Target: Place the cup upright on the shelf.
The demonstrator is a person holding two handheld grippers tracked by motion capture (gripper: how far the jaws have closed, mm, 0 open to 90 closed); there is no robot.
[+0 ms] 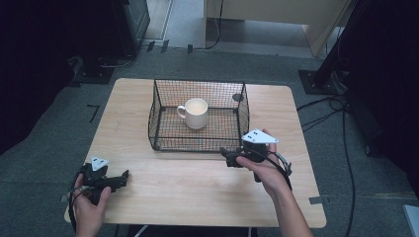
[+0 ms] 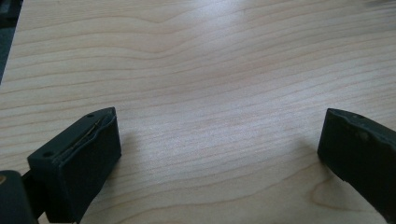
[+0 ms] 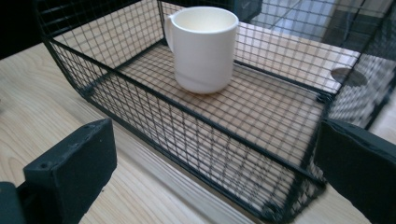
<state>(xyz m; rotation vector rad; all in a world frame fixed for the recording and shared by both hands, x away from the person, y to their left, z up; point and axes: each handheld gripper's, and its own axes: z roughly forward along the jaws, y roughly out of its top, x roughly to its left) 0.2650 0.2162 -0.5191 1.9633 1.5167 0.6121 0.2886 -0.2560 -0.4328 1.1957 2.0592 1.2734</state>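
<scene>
A bare table (image 1: 197, 182) leaves open wood before a black wire basket (image 1: 163, 126) set toward its far edge. The left gripper (image 1: 123, 177) hovers spread near the front-left corner; the right gripper (image 1: 226, 157), spread, nears the basket's front wall. Inside stands an upright cream mug (image 1: 196, 113).

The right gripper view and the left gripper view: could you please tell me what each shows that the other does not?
Right gripper view alone: a black wire basket with a white mug standing upright inside it, seen between the open right tongs. Left gripper view alone: nothing between the open left tongs except bare wood. Both share the light wooden table and widely parted jaws.
</scene>
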